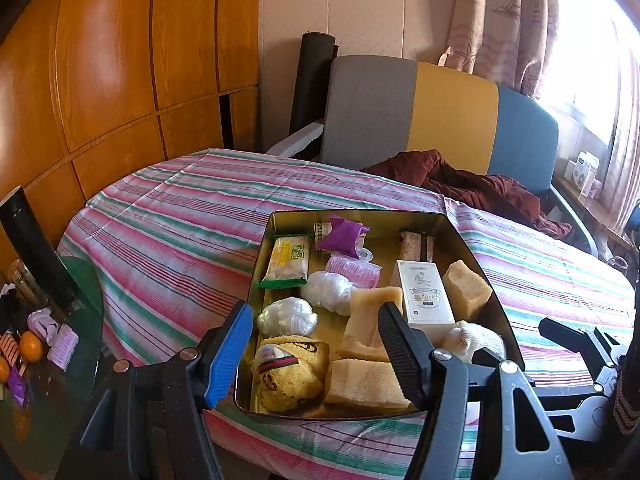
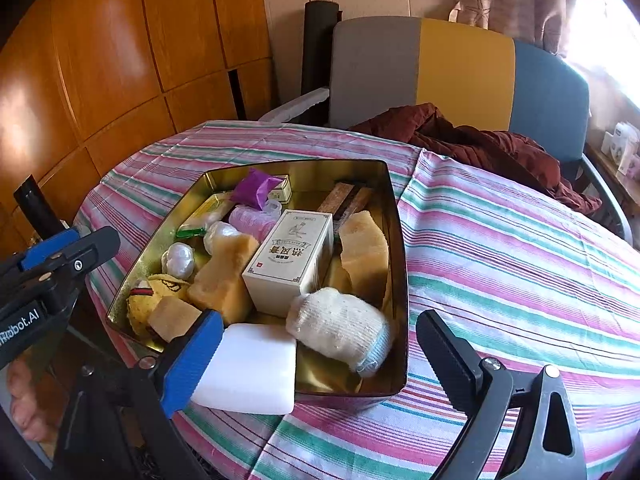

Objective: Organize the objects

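The white block [image 2: 246, 368] sits on the tin's [image 2: 400, 280] near rim beside your spread, empty right fingers [image 2: 192, 360]; nudge it fully inside.

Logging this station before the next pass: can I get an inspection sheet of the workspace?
Surface: striped tablecloth on a round table.
Job's things: gold tin holding white box, rolled sock, sponges, purple pouch; white block at its near rim.
Clutter: oranges and oddments on a side table.
Grippers: left tongs open, empty; right tongs open, blue pad beside the block.
Cables: nothing seen.
Surroundings: wooden panels, tricolour chair, red cloth, curtained window.
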Available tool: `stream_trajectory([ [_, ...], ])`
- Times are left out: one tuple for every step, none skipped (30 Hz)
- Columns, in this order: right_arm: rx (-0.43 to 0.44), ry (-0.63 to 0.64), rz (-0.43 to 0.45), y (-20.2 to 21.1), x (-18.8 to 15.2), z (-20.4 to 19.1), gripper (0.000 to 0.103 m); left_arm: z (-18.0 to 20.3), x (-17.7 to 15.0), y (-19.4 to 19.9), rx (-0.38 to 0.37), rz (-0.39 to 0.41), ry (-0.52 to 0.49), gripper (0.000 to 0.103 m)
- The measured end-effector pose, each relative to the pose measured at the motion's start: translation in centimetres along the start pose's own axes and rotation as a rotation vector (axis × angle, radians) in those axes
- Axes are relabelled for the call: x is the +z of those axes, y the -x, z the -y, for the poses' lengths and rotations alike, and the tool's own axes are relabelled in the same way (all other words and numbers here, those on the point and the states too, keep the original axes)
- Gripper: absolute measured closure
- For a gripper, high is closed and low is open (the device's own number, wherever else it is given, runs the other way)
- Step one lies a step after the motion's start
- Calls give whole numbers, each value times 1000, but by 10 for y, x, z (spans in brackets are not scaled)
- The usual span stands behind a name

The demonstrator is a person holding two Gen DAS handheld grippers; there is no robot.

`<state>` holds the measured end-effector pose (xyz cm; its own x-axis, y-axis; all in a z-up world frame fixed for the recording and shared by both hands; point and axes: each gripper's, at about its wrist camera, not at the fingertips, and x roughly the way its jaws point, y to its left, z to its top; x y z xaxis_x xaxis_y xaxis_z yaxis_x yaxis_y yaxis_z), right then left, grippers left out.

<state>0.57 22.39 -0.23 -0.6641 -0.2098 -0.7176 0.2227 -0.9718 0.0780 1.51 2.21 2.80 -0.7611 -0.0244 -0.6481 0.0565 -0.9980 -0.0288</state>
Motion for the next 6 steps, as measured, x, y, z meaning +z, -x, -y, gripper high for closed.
stream_trajectory([
  [0, 0, 0, 0, 0, 0, 5, 0, 0, 0, 3, 4, -3, 37],
  [-1, 1, 1, 0, 0, 0, 5, 0, 0, 0, 8, 11, -4, 37],
  [-2, 3, 2, 0, 0, 0, 5, -1, 0, 0, 10, 14, -4, 37],
  [-2, 3, 3, 0, 0, 0, 5, -2, 0, 0, 7, 14, -2, 37],
  [0, 2, 4, -1, 0, 0, 5, -2, 1, -1, 4, 9, 2, 37],
  [2, 0, 8, 0, 0, 0, 5, -3, 1, -2, -1, 1, 8, 37],
])
